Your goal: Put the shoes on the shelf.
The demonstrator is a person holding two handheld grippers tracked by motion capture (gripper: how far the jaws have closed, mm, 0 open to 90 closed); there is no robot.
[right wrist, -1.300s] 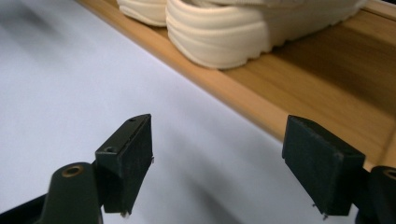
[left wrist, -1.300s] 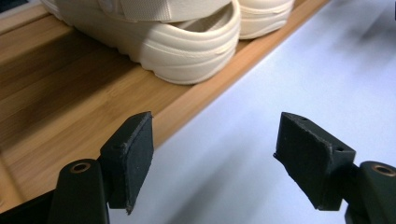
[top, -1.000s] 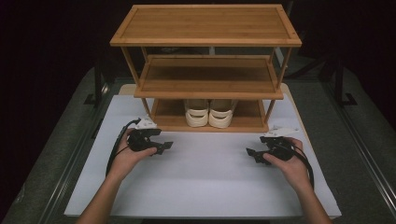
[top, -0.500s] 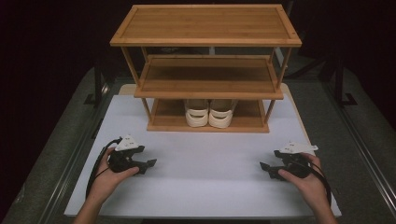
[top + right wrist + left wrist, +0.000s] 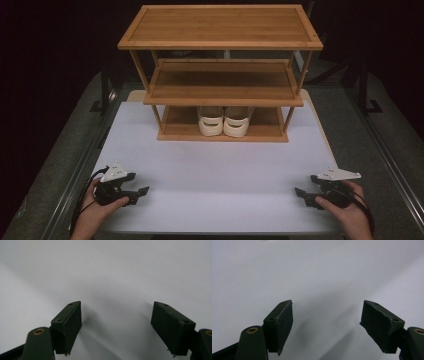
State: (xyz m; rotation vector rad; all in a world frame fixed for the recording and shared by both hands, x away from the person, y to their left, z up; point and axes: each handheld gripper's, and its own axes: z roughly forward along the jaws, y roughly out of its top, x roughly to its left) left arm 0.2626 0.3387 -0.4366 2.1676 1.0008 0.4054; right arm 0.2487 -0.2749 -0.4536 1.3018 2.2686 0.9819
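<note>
From above, the left gripper and right gripper lie near the white table's front corners, far from the slatted bamboo rack holding cream shoes; both gripper views show matte black jaws spread over smooth white.

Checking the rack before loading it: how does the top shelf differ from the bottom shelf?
The top shelf is bare and fully in the open; the bottom shelf holds a pair of white shoes and sits shaded under the middle shelf. The top shelf stands highest, while the bottom shelf rests just above the white tabletop. Both are the same light brown wood with raised edges.
</note>
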